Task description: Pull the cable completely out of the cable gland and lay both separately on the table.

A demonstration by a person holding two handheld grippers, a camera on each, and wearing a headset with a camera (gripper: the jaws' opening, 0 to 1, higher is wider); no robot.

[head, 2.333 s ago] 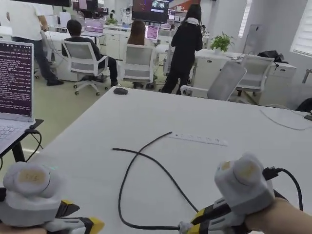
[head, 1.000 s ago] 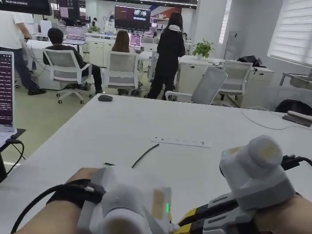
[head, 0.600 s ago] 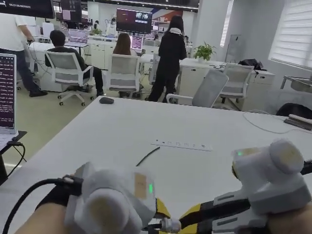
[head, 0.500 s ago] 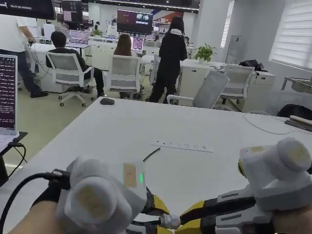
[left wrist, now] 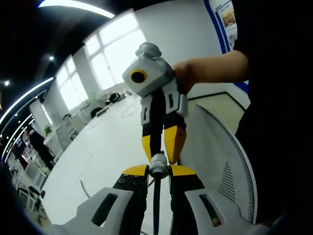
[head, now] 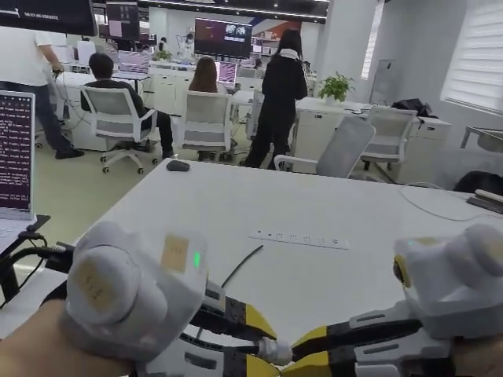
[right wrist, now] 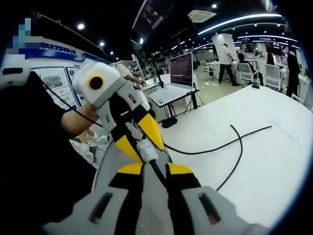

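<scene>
Fingers (left wrist: 135, 170) of the left gripper (left wrist: 158, 171), yellow-padded, pinched almost together on the thin black round cable (left wrist: 156, 203), right behind the small pale-grey round cable gland (left wrist: 158, 164) sitting at their tips. Fingers (right wrist: 180, 169) of the right gripper (right wrist: 154, 170), meeting them tip to tip from the opposite side, likewise nearly closed, nipping the gland's far end, with a short black stretch running back between the pads; cannot tell whether that stretch is cable or part of the gland. Gland held in the air between both pairs of tips, off the broad white table (head: 236, 204), cable not yet out of it. From the left gripper's side, cable trailing onto the table, looping and crossing over itself in the right gripper view, free end lying well out on the tabletop. In the head view, a short slanted piece of cable showing past the left gripper's white body, the rest covered; both grippers cut off by the lower edge. Beyond, flat on the table, a long white strip (head: 302, 238) with tiny marks, too small to read.
</scene>
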